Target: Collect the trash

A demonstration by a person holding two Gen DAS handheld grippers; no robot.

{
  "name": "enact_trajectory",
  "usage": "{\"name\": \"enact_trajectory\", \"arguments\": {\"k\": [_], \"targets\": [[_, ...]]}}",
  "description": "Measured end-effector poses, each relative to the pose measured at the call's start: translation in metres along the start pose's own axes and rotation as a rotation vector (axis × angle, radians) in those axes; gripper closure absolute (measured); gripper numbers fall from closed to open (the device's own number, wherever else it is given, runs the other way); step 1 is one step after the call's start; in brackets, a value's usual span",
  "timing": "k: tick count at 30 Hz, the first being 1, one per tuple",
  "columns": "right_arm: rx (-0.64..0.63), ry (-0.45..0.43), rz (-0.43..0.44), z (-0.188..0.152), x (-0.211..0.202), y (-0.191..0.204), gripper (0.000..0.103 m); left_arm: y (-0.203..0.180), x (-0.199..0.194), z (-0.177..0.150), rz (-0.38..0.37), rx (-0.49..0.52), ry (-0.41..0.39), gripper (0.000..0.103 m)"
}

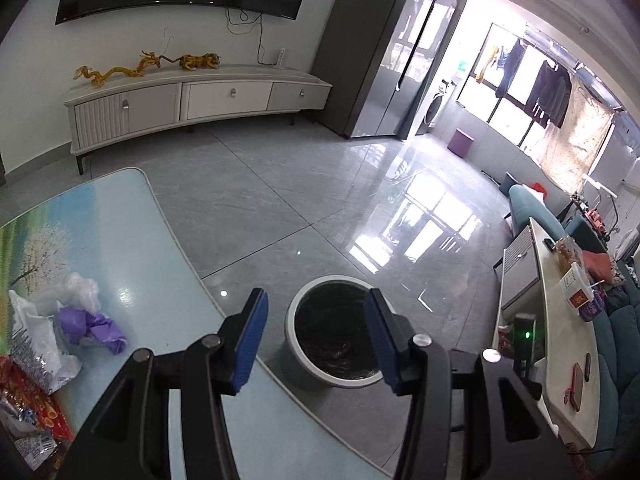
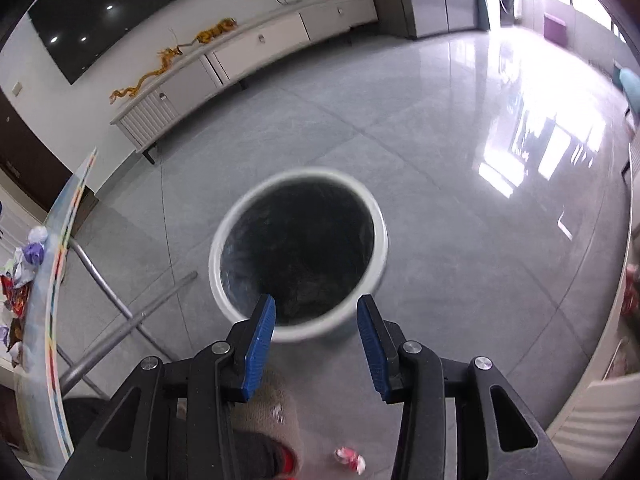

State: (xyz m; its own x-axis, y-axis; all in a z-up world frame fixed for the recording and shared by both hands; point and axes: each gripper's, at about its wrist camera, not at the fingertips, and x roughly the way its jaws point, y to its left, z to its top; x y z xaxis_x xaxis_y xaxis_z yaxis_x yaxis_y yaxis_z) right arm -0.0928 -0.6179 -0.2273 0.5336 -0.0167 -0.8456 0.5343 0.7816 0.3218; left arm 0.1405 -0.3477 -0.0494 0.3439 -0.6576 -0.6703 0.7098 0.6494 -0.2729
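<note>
Plainly, both tools are empty with jaws apart: the left tool (image 1: 316,336) and the right tool (image 2: 316,336) hang over the bin (image 2: 298,256) on the floor. The remaining trash (image 1: 86,322), crumpled bags and wrappers, lies on the surface (image 1: 132,240). It looks light, soft and crinkly; pinch a bunched fold, not a slick flat face.

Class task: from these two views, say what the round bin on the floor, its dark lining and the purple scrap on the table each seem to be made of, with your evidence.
Bin: probably smooth plastic, possibly glazed ceramic; pale, even rim with a soft sheen.
Lining: seemingly a thin black plastic bag; creased, with glossy highlights.
Purple scrap: crumpled thin plastic film or tissue; soft folds, and the view leaves it open which.
</note>
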Motion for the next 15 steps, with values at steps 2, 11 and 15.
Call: {"name": "enact_trajectory", "arguments": {"k": [2, 11, 15], "targets": [[0.039, 0.114, -0.001, -0.04, 0.025, -0.022, 0.063, 0.001, -0.01, -0.007, 0.018, 0.011, 0.005, 0.055], [-0.06, 0.662, 0.07, -0.208, 0.189, -0.038, 0.063, 0.031, -0.067, -0.03, 0.231, -0.018, 0.079, 0.055], [-0.157, 0.749, 0.059, -0.247, 0.234, -0.036, 0.063, 0.041, -0.1, -0.03, 0.302, -0.098, 0.113, 0.055]]}}
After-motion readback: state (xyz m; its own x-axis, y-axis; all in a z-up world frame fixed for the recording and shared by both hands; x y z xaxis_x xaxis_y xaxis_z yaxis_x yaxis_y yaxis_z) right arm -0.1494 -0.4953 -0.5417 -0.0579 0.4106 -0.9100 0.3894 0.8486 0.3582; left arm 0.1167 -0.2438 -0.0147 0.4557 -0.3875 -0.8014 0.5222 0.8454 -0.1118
